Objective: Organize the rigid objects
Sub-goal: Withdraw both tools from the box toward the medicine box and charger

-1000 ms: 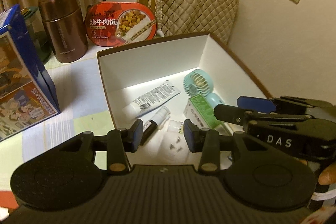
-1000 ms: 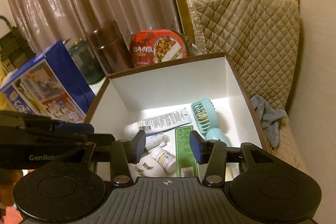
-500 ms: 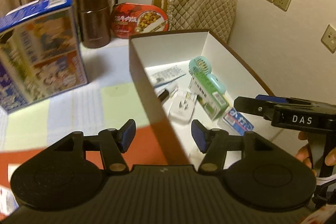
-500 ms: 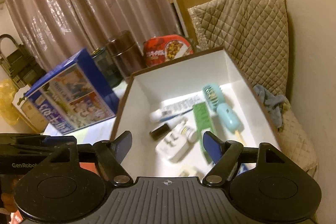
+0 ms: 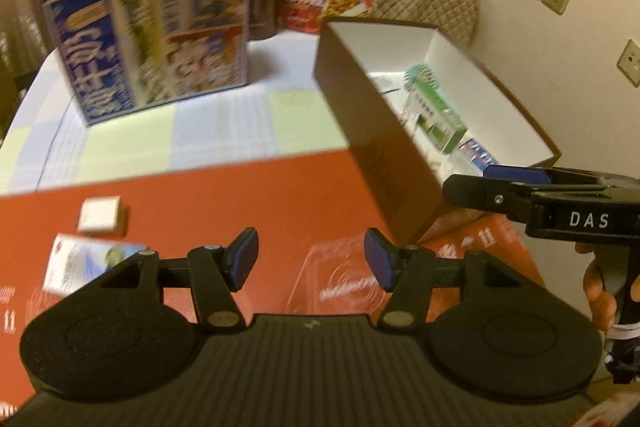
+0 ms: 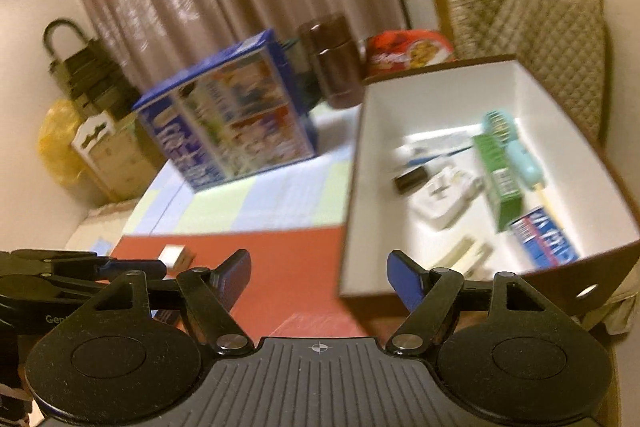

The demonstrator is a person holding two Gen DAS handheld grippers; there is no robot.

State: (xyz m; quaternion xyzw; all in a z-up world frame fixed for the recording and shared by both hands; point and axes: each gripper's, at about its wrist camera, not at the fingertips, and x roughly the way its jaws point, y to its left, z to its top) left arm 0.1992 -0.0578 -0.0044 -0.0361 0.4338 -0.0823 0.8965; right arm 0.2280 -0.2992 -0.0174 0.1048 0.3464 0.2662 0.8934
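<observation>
Both grippers hang spread wide and empty above a red mat. In the left wrist view, the left gripper fills the lower centre, with a small white box and a blurred flat packet lying on the mat at lower left, apart from its fingers. The brown storage box with white lining runs along the right side, and the right gripper reaches in from the right edge near its front corner. The right wrist view places the right gripper at lower centre and looks down into the storage box, showing what the other view hides: a white plug adapter, a green carton, a mint handheld fan and a blue packet.
</observation>
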